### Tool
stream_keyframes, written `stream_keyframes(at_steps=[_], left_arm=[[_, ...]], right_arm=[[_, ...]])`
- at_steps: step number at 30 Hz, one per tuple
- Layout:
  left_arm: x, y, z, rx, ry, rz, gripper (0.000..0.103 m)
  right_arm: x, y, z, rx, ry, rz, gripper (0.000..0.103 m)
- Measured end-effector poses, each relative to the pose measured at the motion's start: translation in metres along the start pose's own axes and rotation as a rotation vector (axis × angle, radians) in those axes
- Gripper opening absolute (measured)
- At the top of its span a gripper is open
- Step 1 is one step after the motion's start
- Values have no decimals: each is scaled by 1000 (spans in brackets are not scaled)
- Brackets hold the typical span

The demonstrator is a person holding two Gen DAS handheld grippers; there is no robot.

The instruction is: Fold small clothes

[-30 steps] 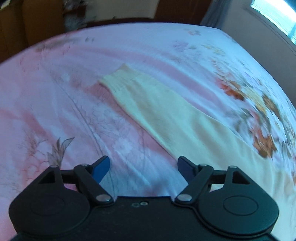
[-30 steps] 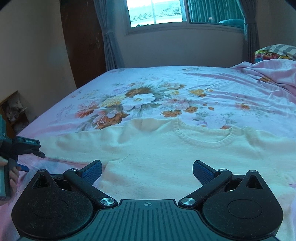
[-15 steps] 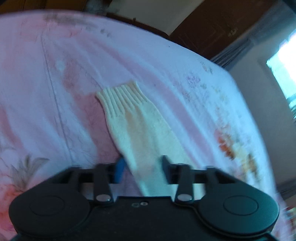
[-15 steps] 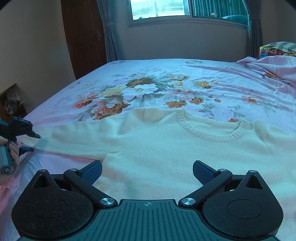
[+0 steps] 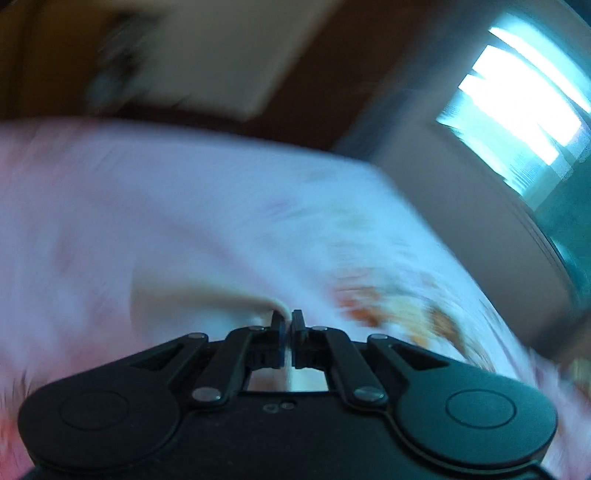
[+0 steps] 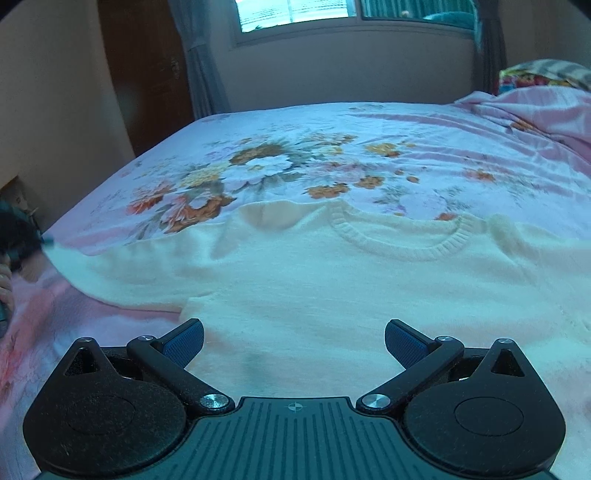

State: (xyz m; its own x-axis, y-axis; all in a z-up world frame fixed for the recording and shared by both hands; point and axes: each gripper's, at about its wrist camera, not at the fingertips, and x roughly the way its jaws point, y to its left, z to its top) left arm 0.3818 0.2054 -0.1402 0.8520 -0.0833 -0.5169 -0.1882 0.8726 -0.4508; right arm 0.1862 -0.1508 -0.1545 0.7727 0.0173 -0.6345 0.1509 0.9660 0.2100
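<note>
A cream knitted sweater [image 6: 332,280] lies flat on the flowered bedsheet [image 6: 280,155], its ribbed neckline [image 6: 399,243] away from me. My right gripper [image 6: 294,341] is open and empty, low over the sweater's body. My left gripper [image 5: 287,320] is shut on the sweater's left sleeve [image 5: 207,299] and lifts it off the bed; that view is heavily blurred. In the right wrist view the left gripper [image 6: 22,236] shows blurred at the left edge, at the end of the raised sleeve [image 6: 122,269].
A crumpled pink blanket [image 6: 535,114] and a colourful pillow [image 6: 546,74] lie at the bed's far right. A wall with a window [image 6: 295,11] stands beyond the bed. A dark wooden door [image 6: 144,85] is at the far left.
My left gripper closed on the sleeve and has lifted it, swinging fast so its view blurs. The sleeve's end has risen. My right gripper moved slightly forward, still open.
</note>
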Motion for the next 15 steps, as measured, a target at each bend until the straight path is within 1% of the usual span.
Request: stream_keyframes(at_steps=[2, 4, 6, 9, 11, 12, 13, 14, 15], left_arm=[[-16, -45, -1, 146, -24, -92, 1], [-30, -91, -14, 261, -25, -175, 1], [-40, -134, -36, 352, 9, -274, 1], [-55, -190, -87, 497, 71, -394, 1], [-57, -224, -130, 615, 157, -428, 1], [-57, -232, -149, 660, 209, -436, 2], [-54, -243, -171, 722, 288, -448, 7], [-50, -251, -189, 786, 357, -449, 10], [-49, -256, -205, 835, 393, -428, 14]], right_arm=[[-5, -7, 1, 20, -3, -9, 103], [-12, -14, 0, 34, -9, -18, 103], [-18, -23, 0, 41, -11, -35, 103], [-33, -41, -3, 55, -22, -68, 103], [-40, -58, -5, 65, -23, -91, 103], [-43, -67, -7, 71, -19, -105, 103], [-46, -76, -9, 78, -13, -119, 103], [-48, -85, -11, 88, -6, -131, 103], [-51, -94, -13, 99, 1, -141, 103]])
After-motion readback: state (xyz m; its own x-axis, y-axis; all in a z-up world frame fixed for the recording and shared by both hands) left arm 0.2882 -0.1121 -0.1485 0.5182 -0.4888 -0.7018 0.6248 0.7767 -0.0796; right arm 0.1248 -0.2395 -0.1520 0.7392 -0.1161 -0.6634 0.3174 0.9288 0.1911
